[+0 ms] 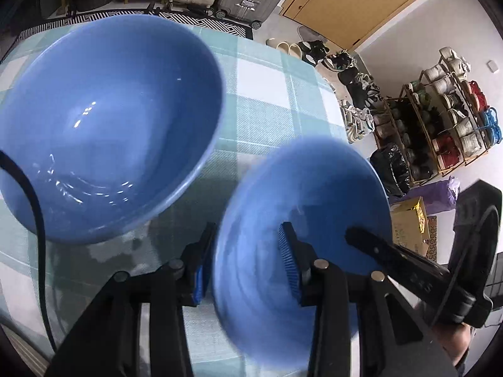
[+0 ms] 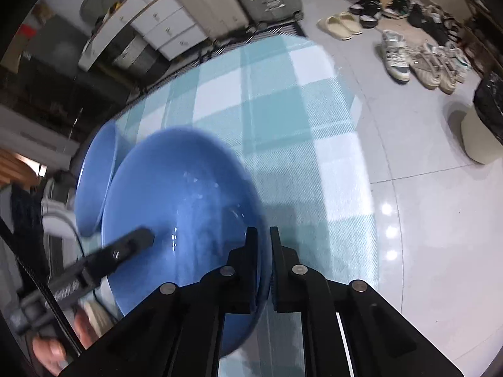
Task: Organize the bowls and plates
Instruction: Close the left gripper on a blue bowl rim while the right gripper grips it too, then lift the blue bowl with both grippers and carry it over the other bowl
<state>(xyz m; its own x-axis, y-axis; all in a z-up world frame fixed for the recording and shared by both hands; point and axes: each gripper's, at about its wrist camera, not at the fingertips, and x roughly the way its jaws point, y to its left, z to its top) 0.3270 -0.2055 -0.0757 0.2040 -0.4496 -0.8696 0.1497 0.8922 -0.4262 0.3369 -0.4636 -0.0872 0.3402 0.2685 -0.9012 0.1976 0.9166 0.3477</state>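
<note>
Nearest the left wrist camera, the left gripper [image 1: 248,264] straddles the left rim of a smaller glossy blue ceramic bowl [image 1: 314,194]: one blue-padded finger sits outside the wall at about 7 o'clock, the other inside at 5 o'clock, and the pads appear to be pinching the wall, though blur hides the contact itself. The right gripper [image 1: 355,234] reaches in from 4 o'clock onto the same bowl's far rim, so the dish seems held from both sides, probably to keep it level while it is carried. A larger blue ceramic bowl [image 1: 103,119] fills the 10 o'clock area on the teal-and-white checked tablecloth [image 1: 267,94], the likely place for nesting. In the right wrist view the right gripper [image 2: 263,238] is clenched on the small bowl's [image 2: 176,207] rim at 6 o'clock, with the wall sandwiched between its fingers; the left gripper's finger [image 2: 132,242] enters from 8 o'clock, and the big bowl's [image 2: 94,182] edge peeks out behind at 9 o'clock
</note>
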